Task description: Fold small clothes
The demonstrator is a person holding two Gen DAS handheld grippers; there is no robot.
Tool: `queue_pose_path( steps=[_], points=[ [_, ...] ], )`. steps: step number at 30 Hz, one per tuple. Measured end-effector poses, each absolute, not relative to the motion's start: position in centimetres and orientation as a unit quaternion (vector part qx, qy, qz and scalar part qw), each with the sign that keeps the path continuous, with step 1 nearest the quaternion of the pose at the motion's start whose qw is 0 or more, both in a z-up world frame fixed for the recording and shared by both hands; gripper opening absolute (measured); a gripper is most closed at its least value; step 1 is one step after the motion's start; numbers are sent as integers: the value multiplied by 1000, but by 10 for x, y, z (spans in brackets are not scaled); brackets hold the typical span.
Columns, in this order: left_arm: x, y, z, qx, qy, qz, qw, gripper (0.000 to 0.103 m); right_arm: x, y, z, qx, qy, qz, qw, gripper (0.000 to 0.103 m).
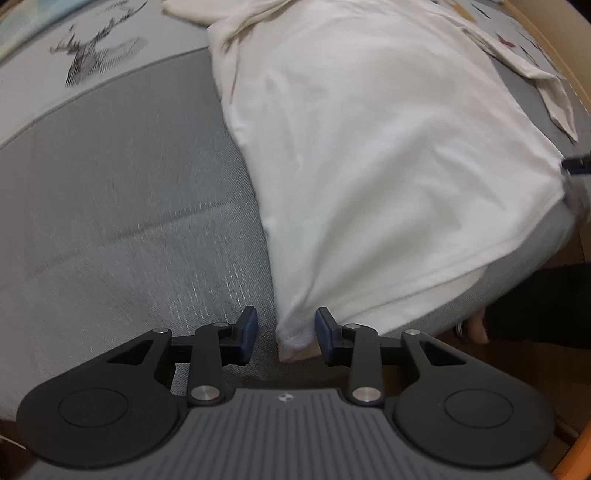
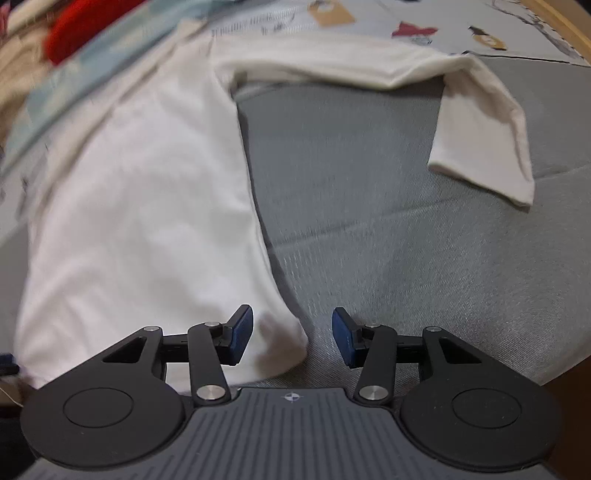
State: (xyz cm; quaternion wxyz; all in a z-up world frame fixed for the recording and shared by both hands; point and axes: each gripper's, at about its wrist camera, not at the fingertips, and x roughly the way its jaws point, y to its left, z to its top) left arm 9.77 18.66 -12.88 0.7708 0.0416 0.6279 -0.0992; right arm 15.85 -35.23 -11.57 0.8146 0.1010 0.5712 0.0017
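Judged step: hem just let go, next grab due for the fold.

How to do well:
- Pick grab pts at matching spots both sides, e.g. both hem corners or both shoulders, so fold line stays straight.
- Pinch only the layers meant to move; thin knit, easy to snag the cushion cover underneath or drag the whole garment.
- Deal w/ loose sleeve [image 2: 484, 133] first: bent out to the right, cuff resting on the grey, well apart from the body panel. Lay over the torso before folding lengthwise.
- Lift low, carry flat, avoid fresh wrinkles.

Positions:
- White long-sleeve top [image 1: 369, 147] spread flat on grey sofa cushion [image 1: 129, 221], hem near, neck end far.
- Left hand-held gripper [image 1: 285, 336]: part open, nothing gripped. Near-left hem corner sits btwn the blue pads, right pad just beside or brushing the cloth, left pad clear of it.
- Right hand-held gripper [image 2: 292, 339]: roughly half open, holding nothing. Near-right hem corner lies btwn the pads, closer to the left one; right pad over bare cushion.
- Deer-print fabric [image 1: 96, 51] far left, untouched by the top's body.
- Red item [image 2: 85, 26] far left in right wrist view, blurred, can't identify.
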Motion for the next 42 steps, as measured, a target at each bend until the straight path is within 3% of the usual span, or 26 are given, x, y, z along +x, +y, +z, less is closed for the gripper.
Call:
queue_pose_path(
  steps=[10,14,23,26,29,30,33,37,39,42],
  points=[
    [107,170,-134,-11,633,-40,773,37,169,-322,-134,20,587,54,808,49],
    [109,157,-134,7,629,-21,777,37,171,-303,-138,-42,591,80,802,50],
    [108,165,-134,15,629,-31,777,37,159,-289,-132,-63,602,113,788,48],
    [106,166,-134,10,626,-34,779,37,152,-288,-131,-68,609,125,780,41],
    [102,167,-131,10,622,-37,782,31,146,-288,-122,-65,596,132,790,16],
    [102,169,-130,9,620,-38,783,22,145,-289,-117,-57,586,134,797,10],
    [98,179,-116,-12,599,-43,800,5,146,-296,-98,-16,554,144,819,6],
    [91,213,-82,-116,519,-44,846,5,147,-330,-58,139,472,155,856,6],
    [91,219,-88,-107,536,-22,837,5,148,-353,-46,211,428,135,868,5],
    [88,212,-93,-81,555,-19,828,3,153,-364,-54,213,446,81,865,5]
  ],
)
